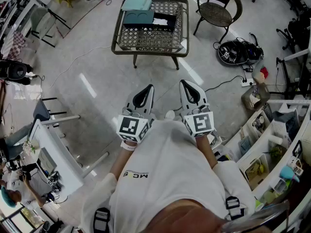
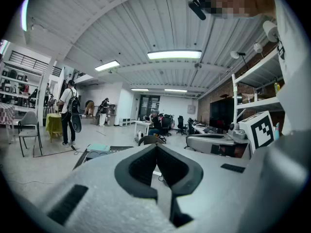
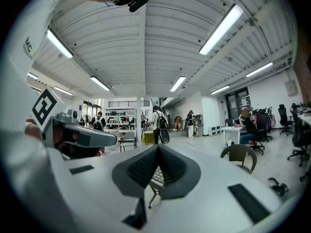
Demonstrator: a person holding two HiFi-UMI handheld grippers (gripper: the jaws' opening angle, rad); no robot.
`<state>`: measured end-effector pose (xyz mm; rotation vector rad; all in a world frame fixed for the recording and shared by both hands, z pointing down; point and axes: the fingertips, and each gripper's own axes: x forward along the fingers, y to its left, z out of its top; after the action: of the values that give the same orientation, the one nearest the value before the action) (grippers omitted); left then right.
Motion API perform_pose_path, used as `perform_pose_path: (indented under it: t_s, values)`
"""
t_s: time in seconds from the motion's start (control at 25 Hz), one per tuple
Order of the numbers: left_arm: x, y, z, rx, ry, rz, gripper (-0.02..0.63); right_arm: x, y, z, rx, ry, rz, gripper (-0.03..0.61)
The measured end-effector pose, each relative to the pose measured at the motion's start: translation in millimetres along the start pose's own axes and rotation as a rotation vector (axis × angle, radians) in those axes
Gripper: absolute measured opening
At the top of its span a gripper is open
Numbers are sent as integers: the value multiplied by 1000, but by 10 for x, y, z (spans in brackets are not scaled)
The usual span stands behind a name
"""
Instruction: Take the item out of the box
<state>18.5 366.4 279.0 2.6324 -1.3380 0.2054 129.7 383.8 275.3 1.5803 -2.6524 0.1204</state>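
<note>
left gripper (image 1: 147, 90) is held close in front of the person's chest, its nose aimed forward over the pale floor (image 1: 97, 76). in the left gripper view its two jaws meet at the tips, with nothing between the dark pads. it hangs in the air and touches nothing.

ahead of both grippers and well apart from them stands a low table (image 1: 181, 42) with a woven top. the box (image 1: 138, 17), dark teal, lies on the far left part of that top. its long axis runs across the head view from left to right, square to the way the grippers point. it lies roughly in line with the left gripper's nose and a little left of the right one's. a lighter teal lid (image 1: 137, 4) lies flat just beyond it, at the table's far edge. what the box holds cannot be made out. just right of the box is a black tray (image 1: 165, 22) with something white in it.

right gripper (image 1: 187, 85) is held level with the left one and just beside it, also pointing at the table. in the right gripper view its jaws are closed tip to tip and empty, and the table's woven top shows below them. a round-backed chair (image 1: 216, 8) stands on the floor to the right of the table.
</note>
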Motion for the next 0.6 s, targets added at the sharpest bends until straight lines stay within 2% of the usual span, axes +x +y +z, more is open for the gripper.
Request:
perform_pose_path:
  t_s: [0.28, 0.4, 0.6]
  values:
    - [-109, -193, -41, 9, 1, -7, 17, -33, -45, 22, -33, -14, 33, 14]
    - [-45, -192, -67, 3, 12, -15, 17, -44, -66, 37, -20, -35, 39, 14]
    - [161, -103, -67, -3, 24, -42, 17, 72, -209, -63, 9, -14, 14, 14]
